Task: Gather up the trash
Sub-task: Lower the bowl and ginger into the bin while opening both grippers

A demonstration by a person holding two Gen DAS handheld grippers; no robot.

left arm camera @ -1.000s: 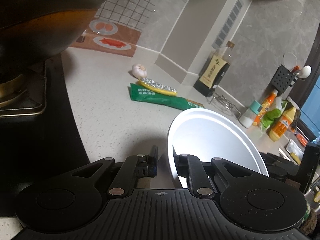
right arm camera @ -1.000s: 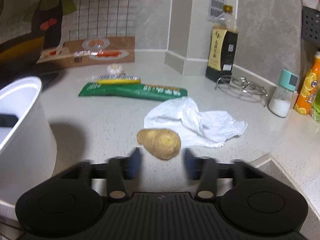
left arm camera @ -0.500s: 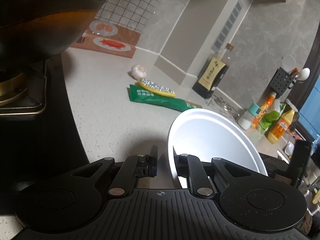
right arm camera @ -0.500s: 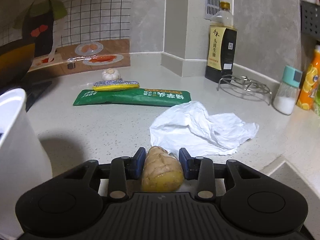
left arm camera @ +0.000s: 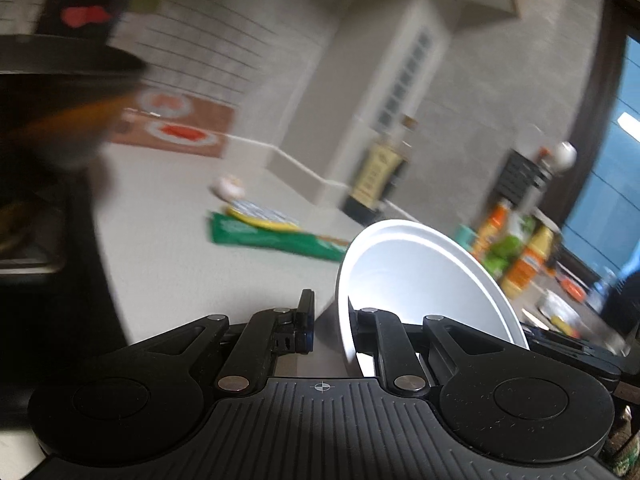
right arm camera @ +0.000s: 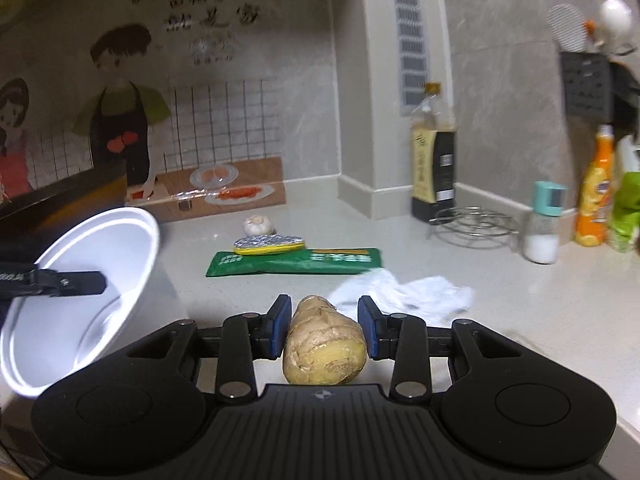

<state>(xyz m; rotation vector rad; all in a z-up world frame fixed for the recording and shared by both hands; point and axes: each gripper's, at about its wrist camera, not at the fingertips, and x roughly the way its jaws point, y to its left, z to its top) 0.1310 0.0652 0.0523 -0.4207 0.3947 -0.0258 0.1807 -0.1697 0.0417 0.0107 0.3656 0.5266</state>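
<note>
While both views were examined, the pale speckled countertop carried everything noted. A dark wok stood over the stove at its left end, blurred in the left wrist view. The white plastic tub was tilted with its mouth toward the right wrist camera, off the counter near the left edge; the left gripper was clamped on its rim, one finger inside the wall and one outside. A crumpled white tissue lay on the counter toward the front edge, just behind the right gripper. A long green packet lay flat in the middle of the counter, with a yellow and silver scrubbing pad resting against its back left corner and a garlic bulb just behind that. A dark sauce bottle stood against the back wall beside a wire trivet. A salt shaker with a teal cap and an orange bottle stood toward the right end. The right gripper was closed on a knob of ginger, its blue pads pressing both sides, the piece held above the counter near the front edge, to the right of the tub.
</note>
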